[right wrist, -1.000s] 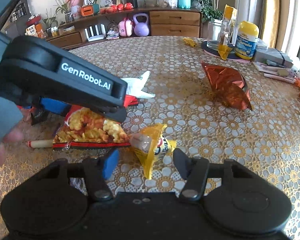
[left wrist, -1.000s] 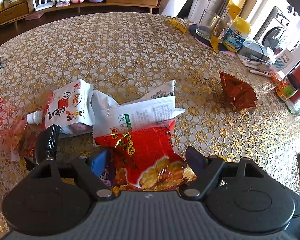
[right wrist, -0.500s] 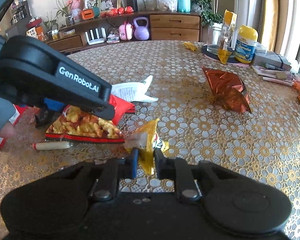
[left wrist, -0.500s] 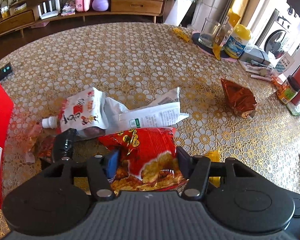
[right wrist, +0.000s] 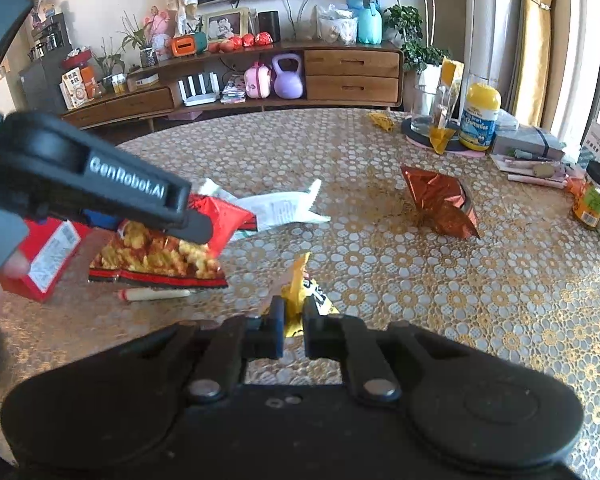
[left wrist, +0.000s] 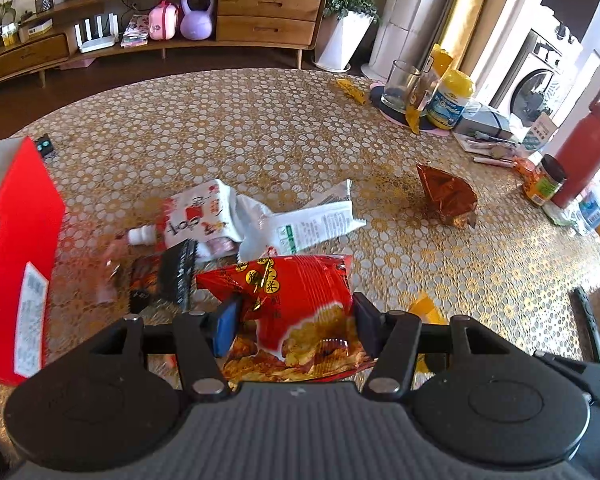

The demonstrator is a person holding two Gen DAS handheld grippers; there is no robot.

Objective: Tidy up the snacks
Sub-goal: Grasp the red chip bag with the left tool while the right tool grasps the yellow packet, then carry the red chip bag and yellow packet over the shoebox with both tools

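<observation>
My left gripper point(left wrist: 294, 320) is shut on a red chip bag point(left wrist: 300, 308) and holds it off the table; the bag also shows in the right wrist view point(right wrist: 168, 252). My right gripper point(right wrist: 292, 316) is shut on a small yellow snack packet point(right wrist: 300, 292), lifted a little above the table. A white pouch with a cap point(left wrist: 196, 220), a white wrapper point(left wrist: 316, 224) and dark packets point(left wrist: 168, 276) lie beyond the red bag. A copper foil bag point(left wrist: 448, 200) sits alone to the right. A red box point(left wrist: 16, 248) stands at the left.
A glass point(left wrist: 400, 84), a yellow-lidded gummies jar point(left wrist: 450, 100), a grey box, a small jar point(left wrist: 544, 184) and a red bottle point(left wrist: 584, 152) crowd the table's far right. A sausage stick point(right wrist: 156, 294) lies under the red bag. A sideboard stands behind the table.
Both grippers closed and rose: the left took hold of the red chip bag, the right the yellow packet. Both snacks are now off the table. The red box came into view at left.
</observation>
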